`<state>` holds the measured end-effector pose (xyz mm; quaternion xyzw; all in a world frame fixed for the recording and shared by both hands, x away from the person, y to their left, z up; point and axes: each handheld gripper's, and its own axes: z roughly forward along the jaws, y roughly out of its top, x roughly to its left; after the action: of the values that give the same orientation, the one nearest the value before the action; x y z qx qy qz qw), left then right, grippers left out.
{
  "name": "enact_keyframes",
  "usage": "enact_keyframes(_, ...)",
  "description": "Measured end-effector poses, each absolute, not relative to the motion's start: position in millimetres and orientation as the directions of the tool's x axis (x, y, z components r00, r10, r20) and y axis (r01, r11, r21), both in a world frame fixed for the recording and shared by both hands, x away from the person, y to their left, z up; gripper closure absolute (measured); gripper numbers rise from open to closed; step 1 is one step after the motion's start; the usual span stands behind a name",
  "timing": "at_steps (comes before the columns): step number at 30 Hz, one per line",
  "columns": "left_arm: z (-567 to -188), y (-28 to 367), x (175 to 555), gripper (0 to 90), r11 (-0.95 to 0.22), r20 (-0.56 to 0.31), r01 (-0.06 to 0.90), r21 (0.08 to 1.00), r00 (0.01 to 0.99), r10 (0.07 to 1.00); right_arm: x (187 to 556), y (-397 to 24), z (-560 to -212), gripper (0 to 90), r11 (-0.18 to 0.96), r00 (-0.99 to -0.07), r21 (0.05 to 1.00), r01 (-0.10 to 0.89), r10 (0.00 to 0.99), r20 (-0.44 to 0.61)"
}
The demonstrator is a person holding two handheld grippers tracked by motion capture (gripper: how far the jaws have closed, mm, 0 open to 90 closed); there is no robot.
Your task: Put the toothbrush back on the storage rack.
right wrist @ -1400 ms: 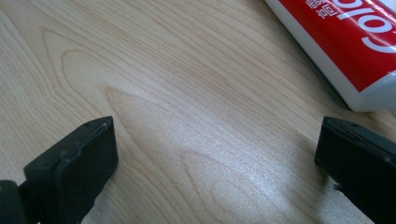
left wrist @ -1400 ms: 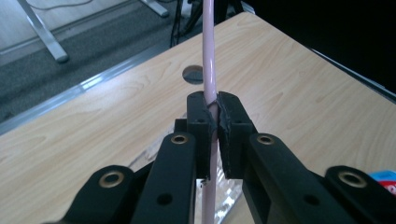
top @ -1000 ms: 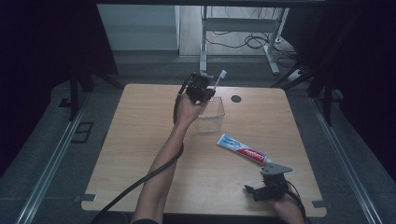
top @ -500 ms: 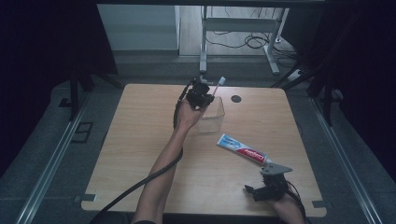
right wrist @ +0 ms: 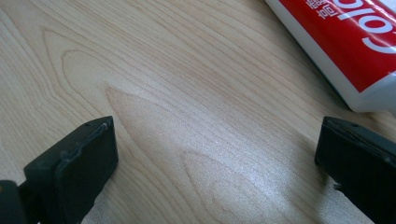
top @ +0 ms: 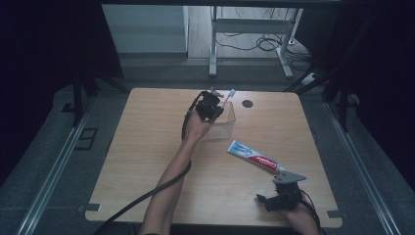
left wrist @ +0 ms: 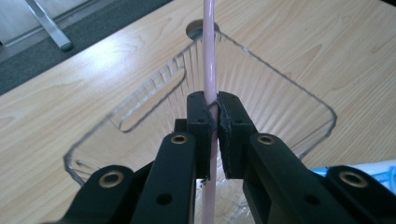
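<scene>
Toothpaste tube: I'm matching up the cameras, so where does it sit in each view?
High view: the toothpaste tube lies right of centre, on the near side of the clear box.
Left gripper view: a blue-white sliver of it at the lower right edge, beside the box.
Right gripper view: its red-and-white end, top right.
Shared landmark: the wooden table.
</scene>
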<state>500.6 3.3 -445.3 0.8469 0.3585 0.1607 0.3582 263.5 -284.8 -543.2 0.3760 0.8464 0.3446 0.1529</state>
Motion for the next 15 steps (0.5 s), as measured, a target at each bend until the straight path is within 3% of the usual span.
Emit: enact_keyframes(15, -454.2, -2.9, 500.7, 84.1, -0.516, 0.034, 0.506, 0.692, 0.690, 0.723, 263.5, -284.8, -543.2, 0.0, 0.479, -0.670, 0.699, 0.531, 0.742, 0.000)
